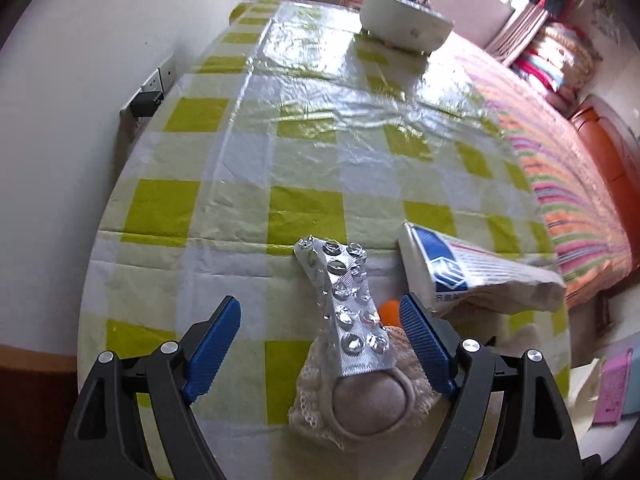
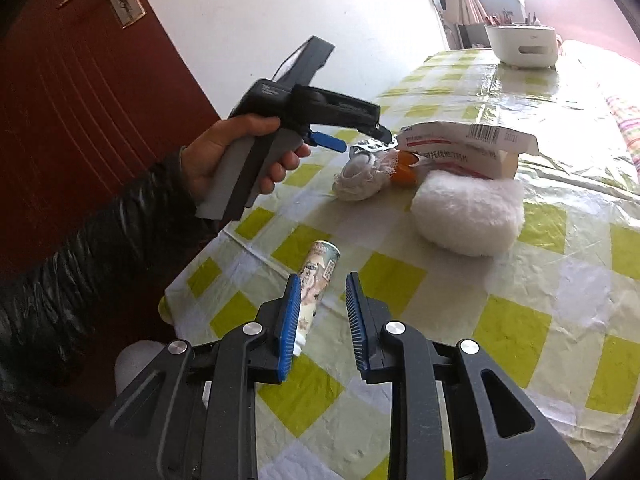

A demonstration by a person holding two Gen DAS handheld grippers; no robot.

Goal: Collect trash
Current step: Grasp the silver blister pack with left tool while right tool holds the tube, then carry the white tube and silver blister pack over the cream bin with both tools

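A silver blister pack point(image 1: 352, 300) lies across a beige lace-edged cloth bundle point(image 1: 360, 396) on the chequered tablecloth point(image 1: 248, 168). My left gripper point(image 1: 320, 302) hangs open above them, one blue finger on each side, touching neither. A torn medicine box point(image 1: 460, 268) lies just right of it, with something orange point(image 1: 390, 312) tucked beneath. In the right wrist view a hand holds the left gripper point(image 2: 356, 140) over the bundle point(image 2: 360, 176). My right gripper point(image 2: 323, 278) is open near the table's front edge. A printed tube point(image 2: 318, 276) lies on the cloth beside its left finger, not gripped.
A white fluffy ball point(image 2: 468, 216) sits in front of the medicine box point(image 2: 460, 148). A white container point(image 2: 520, 44) holding pens stands at the table's far end. A red-brown door point(image 2: 80, 120) and white wall run along the left. A striped cloth point(image 1: 560, 184) covers the right side.
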